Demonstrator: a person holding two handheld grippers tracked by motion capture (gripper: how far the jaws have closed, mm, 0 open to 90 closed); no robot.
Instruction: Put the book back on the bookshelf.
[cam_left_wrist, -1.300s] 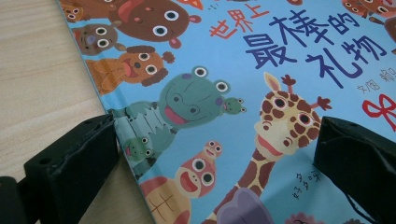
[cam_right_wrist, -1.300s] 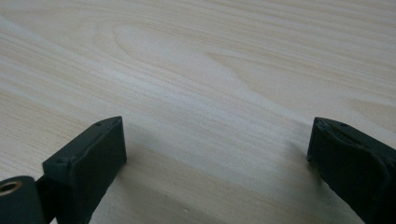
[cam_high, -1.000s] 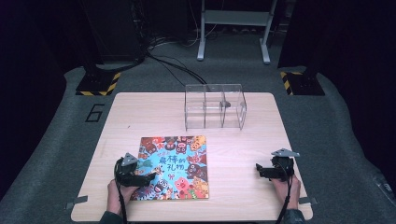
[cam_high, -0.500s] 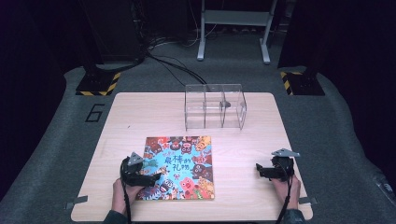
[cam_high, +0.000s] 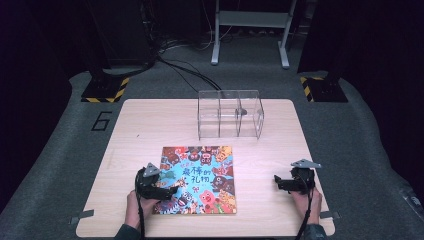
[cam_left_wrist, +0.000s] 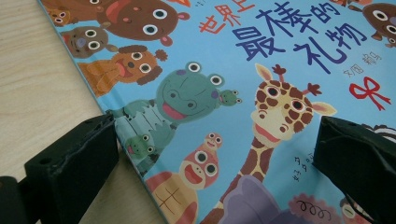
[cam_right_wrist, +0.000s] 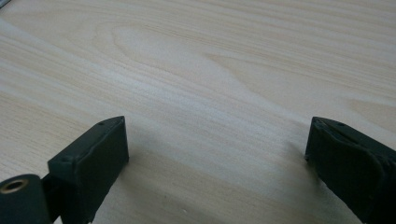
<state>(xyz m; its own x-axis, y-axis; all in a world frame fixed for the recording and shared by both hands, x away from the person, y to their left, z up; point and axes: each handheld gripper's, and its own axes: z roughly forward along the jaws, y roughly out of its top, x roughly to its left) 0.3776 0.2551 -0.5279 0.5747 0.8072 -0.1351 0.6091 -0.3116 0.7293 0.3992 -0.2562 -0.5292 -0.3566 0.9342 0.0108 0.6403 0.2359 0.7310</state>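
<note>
Left gripper (cam_high: 167, 188): held in the person's left hand (cam_high: 136, 207) at the near left of the table; its jaws are spread wide, with nothing pinched. In the left gripper view one jaw sits off the book's edge over the bare wood and the other over the cover.

Picture book (cam_high: 199, 179): lies flat and closed on the table (cam_high: 150, 125), its left edge running between the left gripper's jaws. The cover is bright blue, crowded with cartoon animals with round white eyes.

Book cover up close (cam_left_wrist: 261, 93): a green frog-like animal and a spotted giraffe sit just ahead of the jaws, a turtle and small red figures lower down between them; farther ahead stand large dark blue characters, with brown animals near the far edge. A red ribbon mark lies ahead of the jaw that sits over the cover.

Right gripper (cam_high: 280, 182): held in the person's right hand (cam_high: 304, 202) at the near right, well apart from the book, jaws pointing towards it. Its jaws are spread wide over bare pale wood, nothing between them.

Clear box (cam_high: 230, 114): a see-through box with three compartments, well beyond the book at the far middle of the table. A small dark thing (cam_high: 242, 111) shows at the right compartment; what it is cannot be told.

In the way: bare wood lies between the book and the box.
</note>
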